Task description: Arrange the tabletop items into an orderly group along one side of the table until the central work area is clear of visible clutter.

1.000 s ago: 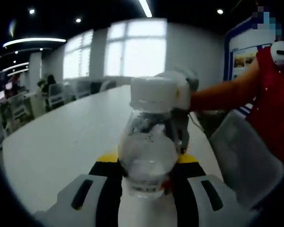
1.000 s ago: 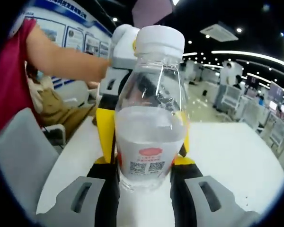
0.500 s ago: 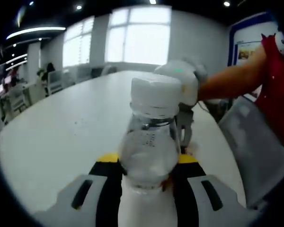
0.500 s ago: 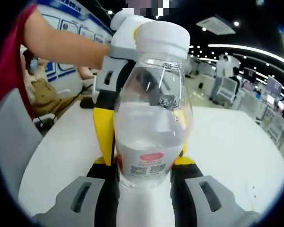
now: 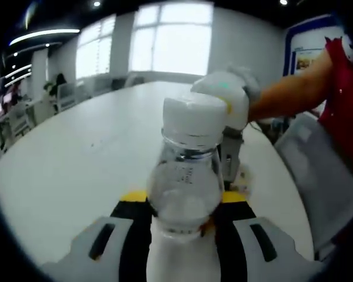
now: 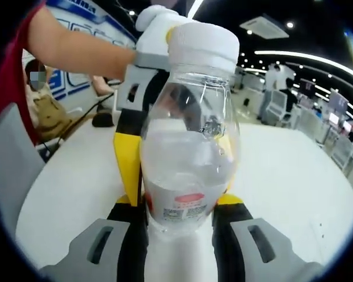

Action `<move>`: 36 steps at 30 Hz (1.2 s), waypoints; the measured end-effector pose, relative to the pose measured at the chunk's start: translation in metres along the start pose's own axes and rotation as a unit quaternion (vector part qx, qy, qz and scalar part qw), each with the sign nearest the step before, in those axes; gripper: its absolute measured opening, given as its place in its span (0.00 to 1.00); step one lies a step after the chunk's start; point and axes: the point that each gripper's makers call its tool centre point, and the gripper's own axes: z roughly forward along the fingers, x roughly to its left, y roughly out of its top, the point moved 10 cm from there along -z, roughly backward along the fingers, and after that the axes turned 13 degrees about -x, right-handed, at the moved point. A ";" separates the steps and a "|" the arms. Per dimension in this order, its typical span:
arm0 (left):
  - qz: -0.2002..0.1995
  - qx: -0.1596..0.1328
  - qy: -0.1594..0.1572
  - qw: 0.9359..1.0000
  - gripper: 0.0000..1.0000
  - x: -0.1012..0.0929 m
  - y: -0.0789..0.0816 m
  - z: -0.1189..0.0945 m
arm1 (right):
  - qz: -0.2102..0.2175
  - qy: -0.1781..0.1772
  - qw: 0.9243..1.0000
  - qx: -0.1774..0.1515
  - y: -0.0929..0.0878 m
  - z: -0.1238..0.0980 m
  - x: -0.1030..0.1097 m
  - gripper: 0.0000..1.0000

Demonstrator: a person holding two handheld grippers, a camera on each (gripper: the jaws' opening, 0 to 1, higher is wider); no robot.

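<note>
Each gripper holds a water bottle with a white cap. The left gripper (image 5: 179, 220) has its jaws tight on the first bottle (image 5: 185, 176), and the right gripper (image 6: 179, 217) has its jaws tight on the second bottle (image 6: 188, 147). Both bottles stand upright between the jaws, above the white table (image 5: 76, 170), and the two grippers are close and face each other. I think the step in hand is carrying the bottles to one side. Next, each bottle should go down near the table edge, one beside the other, before the jaws loosen.
</note>
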 end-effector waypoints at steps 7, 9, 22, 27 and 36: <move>0.007 0.000 -0.003 1.000 0.39 -0.001 -0.008 0.002 | 0.006 -0.002 1.000 0.008 -0.007 0.001 0.002 0.41; 0.002 -0.001 -0.003 1.000 0.39 -0.001 -0.008 0.001 | 0.000 -0.001 1.000 0.008 -0.006 0.001 0.002 0.41; 0.004 -0.017 -0.003 1.000 0.40 -0.003 -0.012 0.002 | -0.009 -0.006 1.000 0.005 -0.008 0.000 0.005 0.41; -0.002 -0.016 -0.001 1.000 0.40 -0.003 -0.013 0.001 | -0.009 -0.008 1.000 0.013 -0.007 0.002 0.004 0.42; -0.012 -0.001 0.012 1.000 0.53 -0.003 -0.019 -0.001 | -0.004 -0.016 1.000 0.027 -0.008 0.001 0.005 0.50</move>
